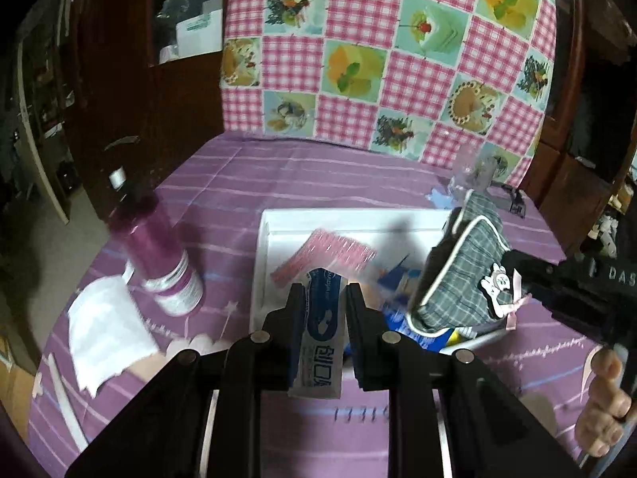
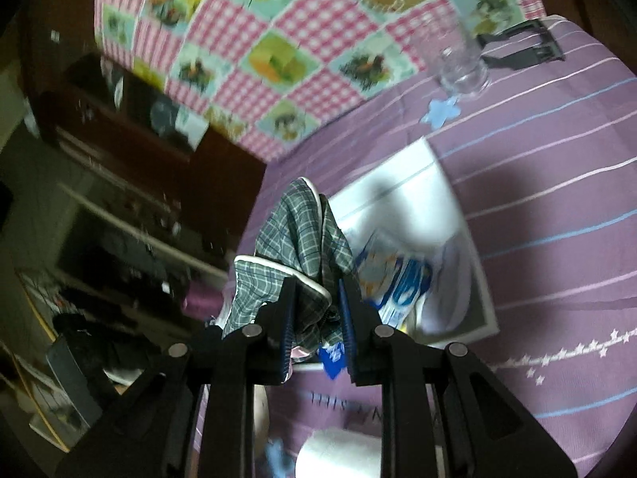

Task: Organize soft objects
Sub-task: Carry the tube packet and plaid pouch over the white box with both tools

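Note:
My left gripper point(image 1: 323, 294) is shut on a blue and white tube point(image 1: 318, 342), held just above the near edge of a white tray point(image 1: 266, 263). My right gripper point(image 2: 316, 290) is shut on a grey plaid cloth with white piping point(image 2: 298, 235), lifted over the tray point(image 2: 442, 195). In the left wrist view the right gripper point(image 1: 513, 275) holds this cloth point(image 1: 462, 271), which has a small pink bow, above the tray's right side. A pink striped packet point(image 1: 326, 255) and blue and white packets point(image 1: 398, 283) lie in the tray.
A purple bottle point(image 1: 159, 255) lies tilted left of the tray, with a white cloth point(image 1: 105, 330) beside it. A clear glass point(image 2: 462, 67) and a black stand point(image 2: 521, 46) sit at the back. A white roll point(image 2: 338, 454) is near me. A checked cloth hangs behind.

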Demonstrator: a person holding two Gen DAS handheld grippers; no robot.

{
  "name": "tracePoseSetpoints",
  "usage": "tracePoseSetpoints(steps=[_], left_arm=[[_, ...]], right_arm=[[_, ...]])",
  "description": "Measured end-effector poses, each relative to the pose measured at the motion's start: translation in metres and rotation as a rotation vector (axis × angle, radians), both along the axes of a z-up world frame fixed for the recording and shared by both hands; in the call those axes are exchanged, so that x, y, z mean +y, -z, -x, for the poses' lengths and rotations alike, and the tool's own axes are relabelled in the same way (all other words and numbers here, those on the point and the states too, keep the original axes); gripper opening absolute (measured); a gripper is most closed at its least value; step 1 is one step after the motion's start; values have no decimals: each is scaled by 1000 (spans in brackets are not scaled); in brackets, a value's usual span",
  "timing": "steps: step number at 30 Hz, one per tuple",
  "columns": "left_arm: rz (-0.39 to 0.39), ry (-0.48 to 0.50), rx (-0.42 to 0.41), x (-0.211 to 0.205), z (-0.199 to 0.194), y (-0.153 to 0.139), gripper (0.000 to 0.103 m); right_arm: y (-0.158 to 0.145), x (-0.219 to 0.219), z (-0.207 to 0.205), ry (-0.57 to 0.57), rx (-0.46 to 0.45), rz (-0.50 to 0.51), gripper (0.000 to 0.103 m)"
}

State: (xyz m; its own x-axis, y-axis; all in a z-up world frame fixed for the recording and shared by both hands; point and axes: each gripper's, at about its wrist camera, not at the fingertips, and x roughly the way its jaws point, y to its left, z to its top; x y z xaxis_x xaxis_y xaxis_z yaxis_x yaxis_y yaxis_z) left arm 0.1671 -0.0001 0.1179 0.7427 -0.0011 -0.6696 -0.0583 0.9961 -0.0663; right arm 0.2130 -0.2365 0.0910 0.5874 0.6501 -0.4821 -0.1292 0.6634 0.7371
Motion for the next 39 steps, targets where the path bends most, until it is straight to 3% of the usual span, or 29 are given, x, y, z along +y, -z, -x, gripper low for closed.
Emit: tracePoseSetpoints(steps=[5, 10, 17, 24, 30, 32, 34, 36, 39], left_arm=[[41, 19, -21, -8, -21, -4, 20], [75, 39, 8, -9, -38, 15, 20], [-35, 50, 111, -18, -59, 61, 20], [-69, 38, 69, -16, -56, 73, 20], [-97, 35, 52, -18, -55, 73, 23], [-97, 27, 49, -17, -55, 73, 32], [-84, 16, 44, -15, -55, 74, 65], [-49, 11, 43, -10, -55, 76, 74], [-4, 8, 61, -5, -57, 80, 76]], right_arm=[[5, -11, -8, 71, 13, 14, 23], [18, -8, -17, 118, 36, 45, 23], [47, 12, -30, 122, 115, 153, 23], [53, 4, -29, 162, 133, 128, 23], [50, 8, -27, 167, 111, 168, 23], [50, 9, -27, 167, 111, 167, 23], [50, 8, -27, 165, 115, 163, 23], [51, 7, -27, 168, 123, 158, 23], [51, 7, -27, 167, 129, 165, 23]])
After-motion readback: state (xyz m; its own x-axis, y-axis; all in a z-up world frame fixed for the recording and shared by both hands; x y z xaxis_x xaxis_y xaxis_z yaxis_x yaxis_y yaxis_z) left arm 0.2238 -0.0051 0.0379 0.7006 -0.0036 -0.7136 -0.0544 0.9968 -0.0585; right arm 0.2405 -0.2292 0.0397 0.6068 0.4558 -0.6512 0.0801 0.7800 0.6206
